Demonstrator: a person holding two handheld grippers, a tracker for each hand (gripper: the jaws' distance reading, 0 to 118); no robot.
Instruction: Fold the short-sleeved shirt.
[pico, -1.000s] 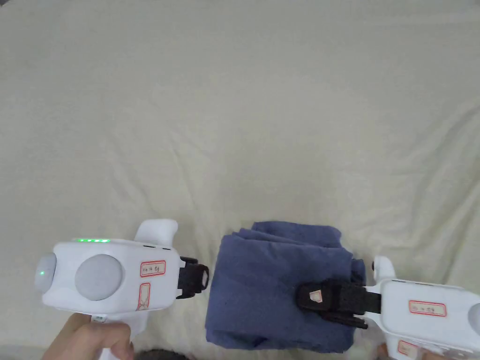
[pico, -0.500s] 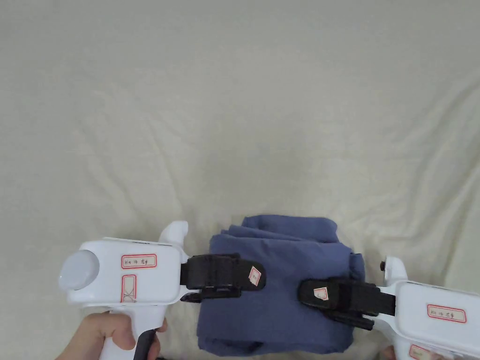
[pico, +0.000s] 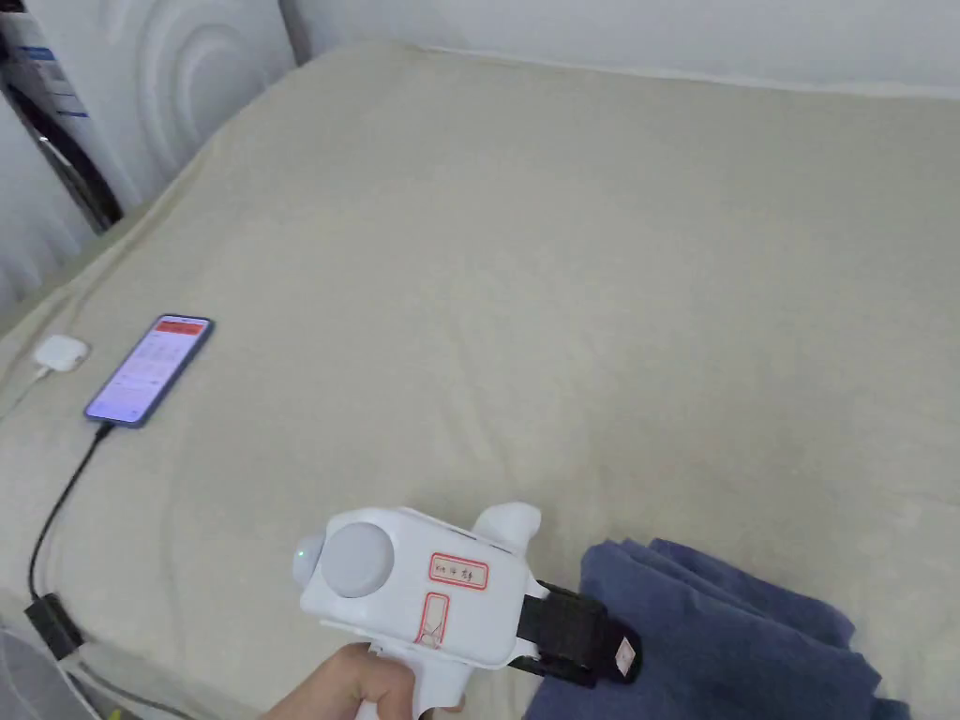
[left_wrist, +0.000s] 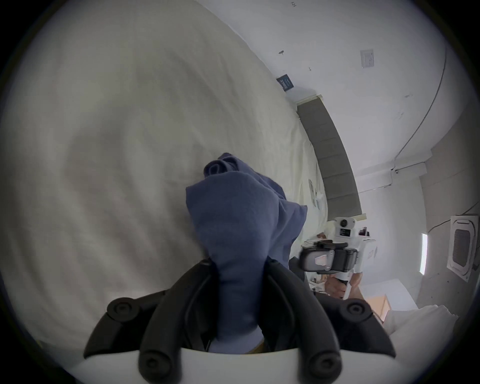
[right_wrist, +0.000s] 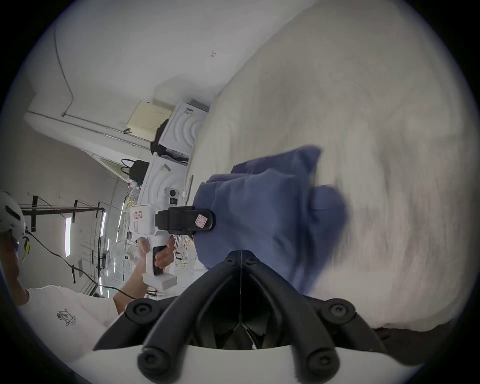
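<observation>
The folded blue short-sleeved shirt (pico: 741, 637) lies at the near edge of the cream bed sheet (pico: 562, 281). My left gripper (pico: 614, 653) reaches in from the left and is shut on the shirt's left edge. In the left gripper view a band of the shirt (left_wrist: 233, 207) runs between the two jaws of the left gripper (left_wrist: 239, 262). In the right gripper view my right gripper (right_wrist: 241, 253) is shut, its tips at the near edge of the shirt (right_wrist: 259, 207). I cannot tell whether any cloth is pinched there. The right gripper (left_wrist: 304, 259) sits close beside the shirt's right side.
A lit phone (pico: 150, 368) and a small white case (pico: 61, 353) lie on the bed's left side. A black cable (pico: 56, 516) runs from the phone to a plug (pico: 52, 626) at the bed's edge. A white appliance (pico: 187, 75) stands past the far left corner.
The head camera has swung up and to the left. My left gripper, which lay across the shirt's top half a second ago, now grips its left edge.
</observation>
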